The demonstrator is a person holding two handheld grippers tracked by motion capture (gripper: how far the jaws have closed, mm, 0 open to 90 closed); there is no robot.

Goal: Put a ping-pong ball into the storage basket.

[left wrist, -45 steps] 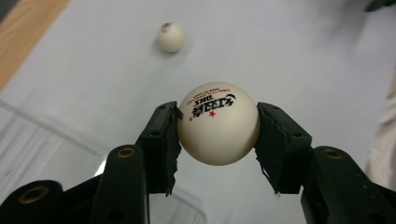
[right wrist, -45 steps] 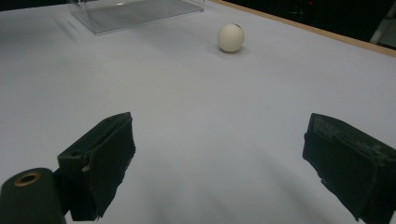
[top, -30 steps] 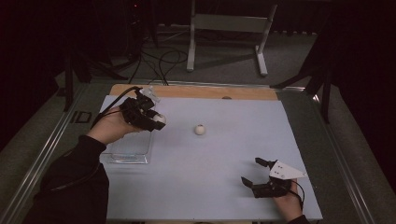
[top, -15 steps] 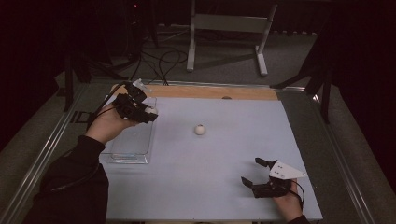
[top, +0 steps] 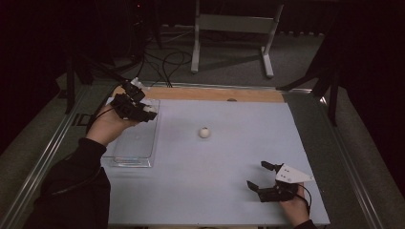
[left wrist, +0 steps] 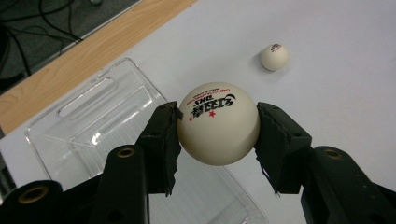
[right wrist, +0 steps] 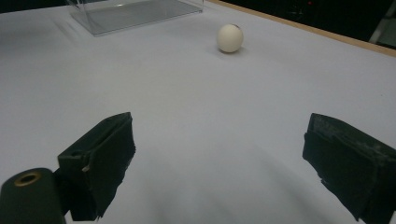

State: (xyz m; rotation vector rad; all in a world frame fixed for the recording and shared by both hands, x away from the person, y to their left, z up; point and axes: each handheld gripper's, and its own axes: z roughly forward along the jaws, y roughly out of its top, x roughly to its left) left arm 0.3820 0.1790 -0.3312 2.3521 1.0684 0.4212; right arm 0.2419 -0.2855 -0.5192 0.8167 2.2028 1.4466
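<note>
My left gripper (left wrist: 217,128) is shut on a white table-tennis ball (left wrist: 218,123) with black print and a red star; both pads press its sides. In the high view that gripper (top: 143,110) hangs over the far end of a clear plastic tray (top: 135,153) at the table's left. The tray (left wrist: 88,135) lies below the held ball. A second white ball (top: 204,132) rests loose on the pale table top near the middle; it is the small ball (left wrist: 274,57) beyond my left jaws and the ball (right wrist: 229,38) ahead of my right ones. My right gripper (top: 261,175) stands open at the front right, jaws wide with nothing between them (right wrist: 219,154).
A wooden strip (top: 200,93) runs along the table's far edge. Metal rails (top: 45,157) flank the table on both sides. Beyond it stand a grey frame leg (top: 196,38) and loose cables (top: 167,59) on the floor. The tray's corner (right wrist: 135,14) shows far off.
My left gripper has carried the ball away from the table's middle, toward the far left, and now hangs over the tray's far end. The right gripper and the loose ball have stayed put.
</note>
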